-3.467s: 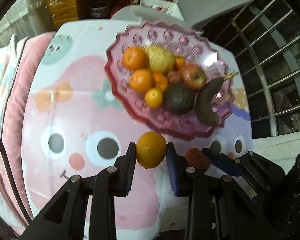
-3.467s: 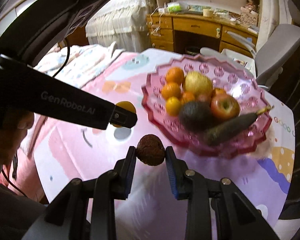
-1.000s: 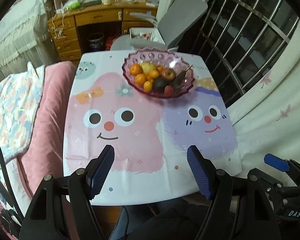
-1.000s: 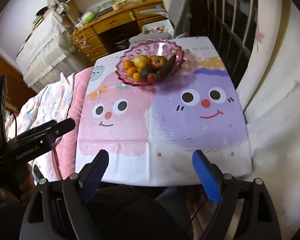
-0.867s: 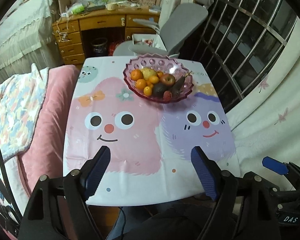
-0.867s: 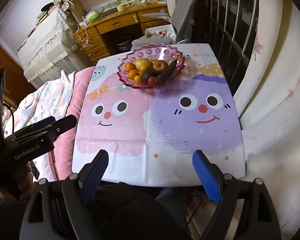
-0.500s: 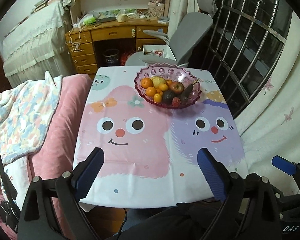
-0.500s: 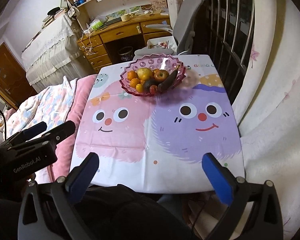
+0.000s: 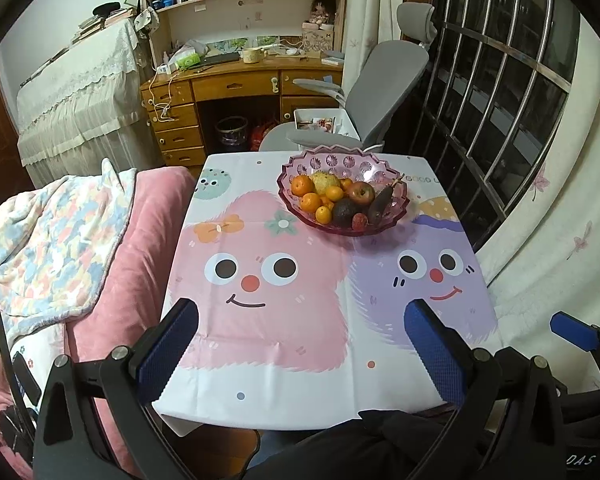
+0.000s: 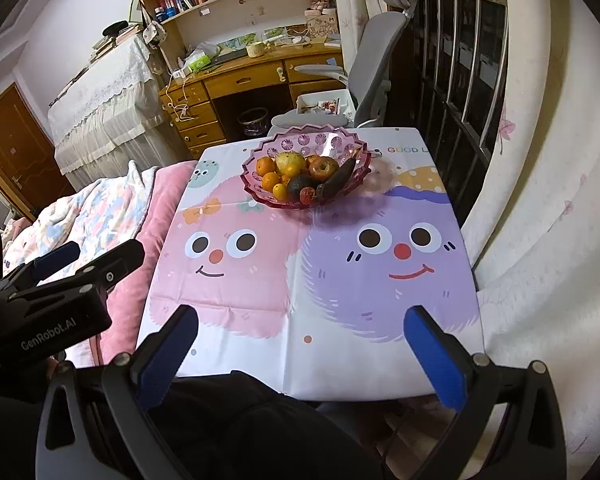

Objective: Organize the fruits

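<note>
A pink glass bowl (image 9: 340,157) stands at the far side of the table, also in the right wrist view (image 10: 300,136). It holds several oranges (image 9: 302,185), a yellow fruit (image 9: 326,181), a red apple (image 9: 361,193), an avocado (image 9: 345,210), a dark banana (image 9: 380,202) and a small red fruit (image 9: 359,222). My left gripper (image 9: 299,308) hangs over the near table edge, far from the bowl. Its jaws are opening, with nothing between them. My right gripper (image 10: 300,314) is held open and empty over the same edge.
A cartoon-face tablecloth (image 9: 260,320) covers the table. A pink blanket (image 9: 120,260) and a bed lie to the left. A grey chair (image 9: 388,80) and a wooden desk (image 9: 228,84) stand behind. Window bars (image 9: 500,100) and a curtain (image 9: 548,240) close the right side.
Earlier the left gripper held an orange and the right a small dark-red fruit near the bowl. Both have since pulled back to the near edge, and their jaws have spread wider.
</note>
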`<action>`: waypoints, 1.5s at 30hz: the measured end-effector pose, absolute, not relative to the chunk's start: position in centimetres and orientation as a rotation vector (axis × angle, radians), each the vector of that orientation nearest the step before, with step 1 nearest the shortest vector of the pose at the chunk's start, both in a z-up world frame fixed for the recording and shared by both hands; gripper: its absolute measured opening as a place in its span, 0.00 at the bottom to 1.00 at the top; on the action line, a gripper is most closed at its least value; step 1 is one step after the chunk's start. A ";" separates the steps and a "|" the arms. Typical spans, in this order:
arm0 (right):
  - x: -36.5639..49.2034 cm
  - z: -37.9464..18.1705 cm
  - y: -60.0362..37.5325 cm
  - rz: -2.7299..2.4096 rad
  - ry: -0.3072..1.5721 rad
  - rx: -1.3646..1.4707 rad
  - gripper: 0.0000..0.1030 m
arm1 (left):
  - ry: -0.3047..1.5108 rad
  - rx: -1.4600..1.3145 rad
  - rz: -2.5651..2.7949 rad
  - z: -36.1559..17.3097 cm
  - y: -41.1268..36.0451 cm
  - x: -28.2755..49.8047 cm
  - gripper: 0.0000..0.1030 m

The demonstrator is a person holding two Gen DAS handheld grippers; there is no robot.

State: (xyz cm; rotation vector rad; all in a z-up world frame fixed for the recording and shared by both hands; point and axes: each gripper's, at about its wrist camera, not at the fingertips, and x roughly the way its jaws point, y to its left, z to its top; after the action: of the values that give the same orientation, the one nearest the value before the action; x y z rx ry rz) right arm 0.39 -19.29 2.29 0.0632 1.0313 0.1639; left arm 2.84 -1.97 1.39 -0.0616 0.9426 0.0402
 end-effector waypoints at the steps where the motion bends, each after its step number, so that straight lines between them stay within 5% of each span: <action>1: 0.4 2.2 -19.3 0.165 1.033 0.063 1.00 | 0.947 -0.061 0.042 1.4 -1.9 2.9 0.99; 45: 1.4 1.0 -19.7 0.173 1.069 0.060 1.00 | 0.963 -0.055 0.037 0.9 -2.1 3.4 0.99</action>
State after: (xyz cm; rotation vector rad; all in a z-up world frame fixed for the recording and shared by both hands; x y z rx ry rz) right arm 1.41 -19.65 1.03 0.0597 1.0693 0.1733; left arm 3.39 -2.06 0.94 -0.0552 0.9628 0.0369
